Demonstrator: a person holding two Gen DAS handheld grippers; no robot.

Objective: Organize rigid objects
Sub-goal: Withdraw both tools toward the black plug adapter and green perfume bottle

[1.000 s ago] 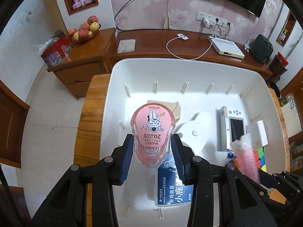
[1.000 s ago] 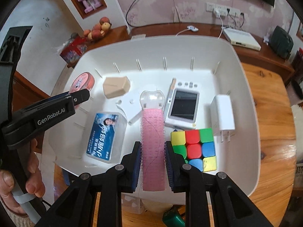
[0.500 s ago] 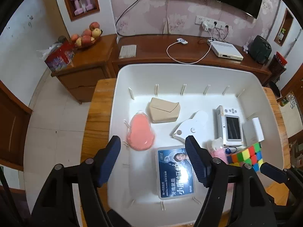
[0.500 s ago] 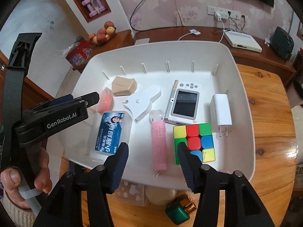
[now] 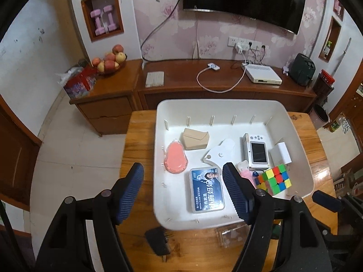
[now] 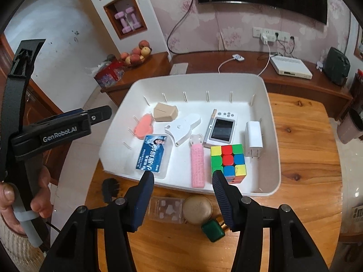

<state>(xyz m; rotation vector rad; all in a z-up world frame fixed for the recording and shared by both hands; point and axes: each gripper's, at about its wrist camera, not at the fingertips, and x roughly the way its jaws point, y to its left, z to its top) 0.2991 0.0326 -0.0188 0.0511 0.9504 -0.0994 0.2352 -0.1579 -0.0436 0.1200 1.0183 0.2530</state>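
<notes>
Both tools, left [image 5: 182,179] and right [image 6: 182,182], stand open and empty above the tray [image 6: 273,140]; a careless descent could knock the green bottle [image 6: 213,230] off the counter [image 6: 301,181].

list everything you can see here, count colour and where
tray: 1, white, on wooden table
cube: 1, multicolour, tray front right
roller: 1, pink, left of cube
floss box: 1, blue label, tray front left
tape case: 1, pink, tray left
block: 1, tan, tray back left
handheld device: 1, white, tray middle
charger: 1, white, tray right
adapter: 1, black, table, before tray
left gripper: open, empty
right gripper: open, empty
</notes>
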